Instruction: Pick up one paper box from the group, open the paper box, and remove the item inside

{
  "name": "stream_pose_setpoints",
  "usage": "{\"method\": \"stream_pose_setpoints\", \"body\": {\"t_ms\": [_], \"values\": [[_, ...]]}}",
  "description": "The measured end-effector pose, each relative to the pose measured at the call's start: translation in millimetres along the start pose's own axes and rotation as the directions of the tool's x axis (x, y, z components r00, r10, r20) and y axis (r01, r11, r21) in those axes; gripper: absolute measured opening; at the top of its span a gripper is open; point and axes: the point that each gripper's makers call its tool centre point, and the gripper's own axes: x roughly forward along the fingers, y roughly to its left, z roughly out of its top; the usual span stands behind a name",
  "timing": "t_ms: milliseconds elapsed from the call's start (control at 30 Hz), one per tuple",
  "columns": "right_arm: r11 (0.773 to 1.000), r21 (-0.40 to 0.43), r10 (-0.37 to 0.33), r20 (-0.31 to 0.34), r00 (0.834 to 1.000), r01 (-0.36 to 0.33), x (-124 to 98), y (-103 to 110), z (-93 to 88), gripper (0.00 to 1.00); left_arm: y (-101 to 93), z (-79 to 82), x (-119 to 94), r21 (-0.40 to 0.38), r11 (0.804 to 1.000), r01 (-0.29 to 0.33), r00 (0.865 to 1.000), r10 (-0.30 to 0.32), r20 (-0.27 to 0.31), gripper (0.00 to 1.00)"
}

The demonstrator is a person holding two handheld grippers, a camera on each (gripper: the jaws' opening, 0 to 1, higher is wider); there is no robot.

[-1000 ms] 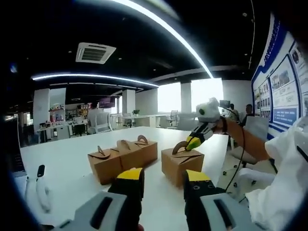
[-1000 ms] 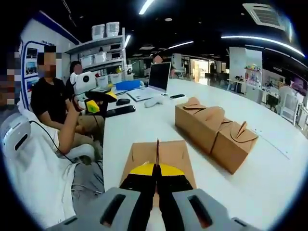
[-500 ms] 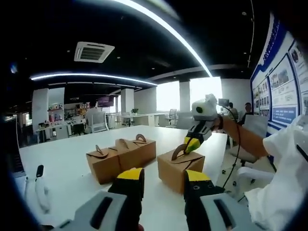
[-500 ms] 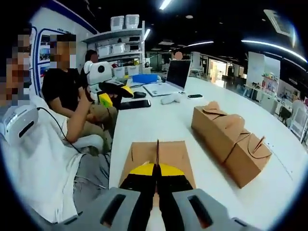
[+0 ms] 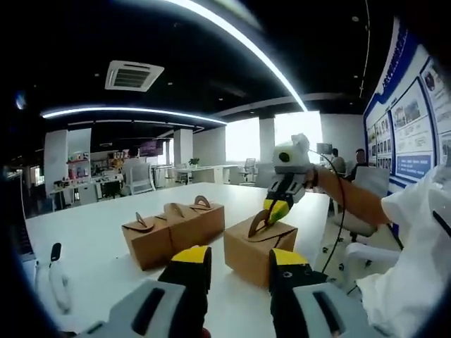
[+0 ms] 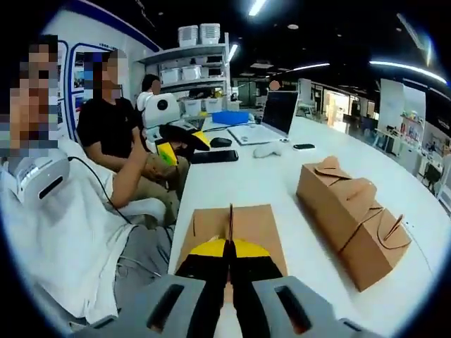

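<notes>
Above the white table (image 5: 99, 232), right gripper (image 5: 276, 208) pinching one paper box (image 5: 257, 243) by its handle, maybe lifted, left gripper (image 5: 238, 259) spread apart.

A long white counter (image 5: 99, 232) stood in an open office under a dark ceiling with curved light strips (image 5: 239, 42) and an air vent (image 5: 132, 74). Bright windows (image 5: 271, 141) lit the far wall; shelving (image 6: 194, 81) held white bins.

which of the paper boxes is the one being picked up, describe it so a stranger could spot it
On the long white table, three brown paper boxes sit pressed together in a row. The picked box is the fourth, apart from that row toward the person's side. Its arched top handle is pinched in the right gripper; the others' handles are untouched.
</notes>
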Motion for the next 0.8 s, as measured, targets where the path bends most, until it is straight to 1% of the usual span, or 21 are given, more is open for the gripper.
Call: {"method": "stream_pose_setpoints", "body": {"t_ms": [267, 400, 500, 600, 700, 800], "values": [[0.998, -0.037, 0.051, -0.02, 0.998, -0.052, 6.6, 4.2, -2.0, 0.03, -1.6, -0.6, 0.9, 0.004, 1.0, 0.009, 1.0, -0.009, -0.004, 0.34], [0.998, -0.039, 0.058, -0.023, 0.998, -0.059, 9.4, 1.8, -4.1, 0.03, -1.4, -0.4, 0.5, 0.004, 1.0, 0.01, 1.0, -0.01, -0.003, 0.34], [0.996, -0.047, 0.07, -0.026, 0.997, -0.071, 10.5, 0.4, -8.6, 0.03, -1.9, -0.5, 0.3, 0.005, 1.0, 0.012, 1.0, -0.012, -0.003, 0.34], [0.997, -0.039, 0.067, -0.031, 0.997, -0.068, 10.1, -4.8, -13.4, 0.03, -2.2, -0.7, 0.4, 0.005, 1.0, 0.013, 1.0, -0.013, -0.004, 0.34], [0.998, -0.028, 0.059, -0.019, 0.998, -0.06, 8.2, -9.9, -16.9, 0.03, -3.0, -0.5, 0.6, 0.006, 1.0, 0.017, 1.0, -0.016, -0.002, 0.34], [0.997, -0.006, 0.075, 0.012, 0.997, -0.075, 7.5, -11.5, -19.6, 0.03, -4.2, -0.1, 0.9, 0.007, 1.0, 0.021, 1.0, -0.021, -0.001, 0.34]]}}
